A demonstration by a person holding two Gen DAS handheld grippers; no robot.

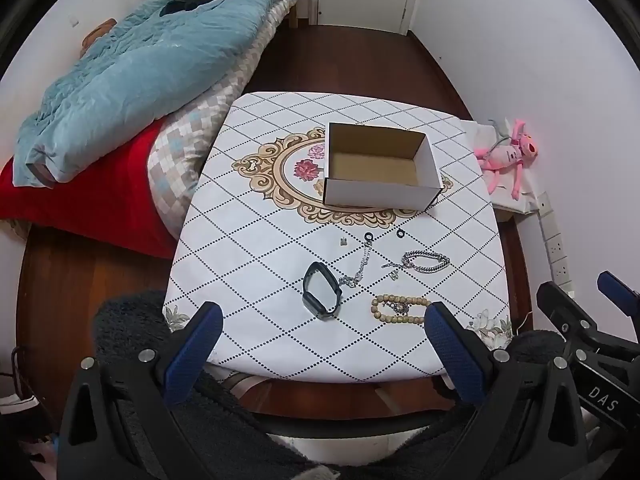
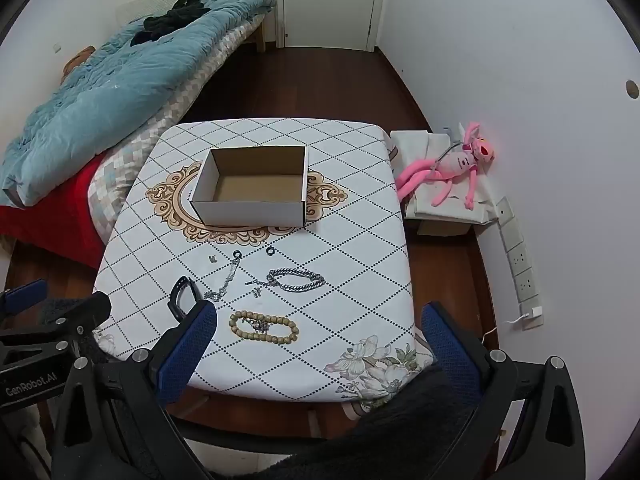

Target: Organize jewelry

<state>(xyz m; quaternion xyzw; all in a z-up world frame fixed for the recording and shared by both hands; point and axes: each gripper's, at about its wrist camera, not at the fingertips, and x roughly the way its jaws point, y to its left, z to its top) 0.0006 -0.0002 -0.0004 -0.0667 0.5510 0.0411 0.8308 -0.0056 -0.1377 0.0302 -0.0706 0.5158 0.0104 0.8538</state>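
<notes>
On the small square table covered with a white cloth printed in black diamond lines, one open white cardboard box with a bare brown inside sits toward the far half, over a gold scroll medallion with red flowers. Nearer the front edge the jewelry lies loose on the cloth, none of it in the box: two small black rings side by side just before the box, one tiny silver charm to their left, one thin silver chain running down from the left ring, one heavy silver link bracelet to the right, one black band bracelet standing on edge, and one tan wooden bead bracelet closest to the front, with some small silver bits inside its loop. Another little silver piece lies between the chain and the bead bracelet. Both tools hang over the near edge: the left gripper stands spread wide with nothing between its blue pads, and the right gripper is likewise spread and bare. One pink plush toy lies on folded white cloth to the right of the table, and one blue quilt is heaped on the bed to the left.
</notes>
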